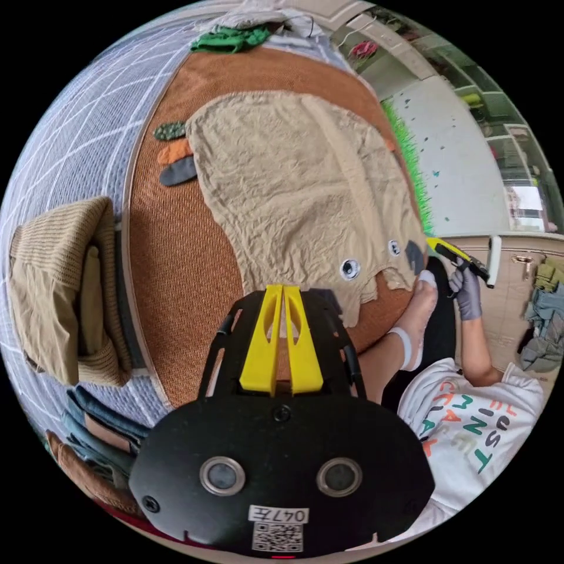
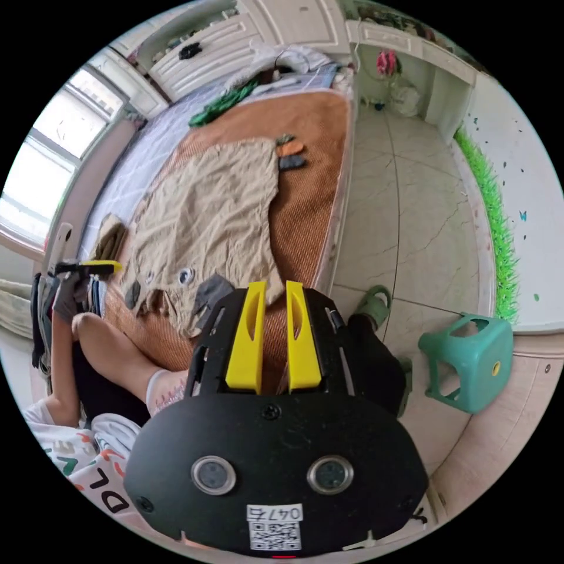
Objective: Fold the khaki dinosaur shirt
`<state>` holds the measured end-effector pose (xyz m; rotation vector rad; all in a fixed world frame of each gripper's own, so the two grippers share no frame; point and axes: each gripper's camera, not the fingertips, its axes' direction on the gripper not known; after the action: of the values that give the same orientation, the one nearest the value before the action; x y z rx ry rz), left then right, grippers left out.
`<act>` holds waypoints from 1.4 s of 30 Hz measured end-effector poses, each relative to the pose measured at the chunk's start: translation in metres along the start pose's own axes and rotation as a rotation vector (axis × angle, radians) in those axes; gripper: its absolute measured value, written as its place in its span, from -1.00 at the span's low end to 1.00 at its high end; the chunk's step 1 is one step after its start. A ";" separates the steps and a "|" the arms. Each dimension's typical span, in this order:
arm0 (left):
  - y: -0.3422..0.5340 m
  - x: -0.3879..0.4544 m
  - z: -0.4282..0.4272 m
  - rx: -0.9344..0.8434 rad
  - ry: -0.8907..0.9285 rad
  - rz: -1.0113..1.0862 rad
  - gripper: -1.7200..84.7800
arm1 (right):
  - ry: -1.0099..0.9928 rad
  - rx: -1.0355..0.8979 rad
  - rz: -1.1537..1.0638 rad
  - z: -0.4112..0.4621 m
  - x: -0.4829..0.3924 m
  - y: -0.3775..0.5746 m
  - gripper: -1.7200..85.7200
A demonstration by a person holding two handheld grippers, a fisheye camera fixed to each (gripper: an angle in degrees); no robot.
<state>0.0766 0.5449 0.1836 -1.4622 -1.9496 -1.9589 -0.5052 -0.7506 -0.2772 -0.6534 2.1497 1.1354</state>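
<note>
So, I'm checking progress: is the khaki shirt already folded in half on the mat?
No, the khaki shirt lies spread flat in a single layer on the orange mat.

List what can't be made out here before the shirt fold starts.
- Near hem of the khaki shirt: left gripper view, behind the left claw.
- Shirt's corner nearest the right claw: right gripper view, behind the claw body.
- Folded stack: left gripper view, lower layers cut off by the image edge.

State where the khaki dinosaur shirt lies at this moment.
The khaki dinosaur shirt lies spread flat on the orange mat on the bed, ahead of the left gripper, with a folded tan sweater off to its side.
</note>
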 end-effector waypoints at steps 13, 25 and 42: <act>-0.044 -0.051 0.060 0.244 0.076 -0.067 -0.98 | 0.071 -0.012 -0.293 0.020 -0.085 -0.160 -0.98; -0.089 -0.042 0.154 0.117 -0.037 -0.113 -0.98 | -0.006 0.040 -0.197 -0.001 -0.096 -0.199 -0.99; -0.108 -0.073 0.313 0.264 0.246 -0.149 -0.98 | -0.099 0.144 -0.338 -0.031 -0.210 -0.186 -0.99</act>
<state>0.2337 0.7734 -0.0109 -0.9914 -2.1531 -1.7470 -0.2457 -0.8433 -0.2160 -0.8380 1.9251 0.8073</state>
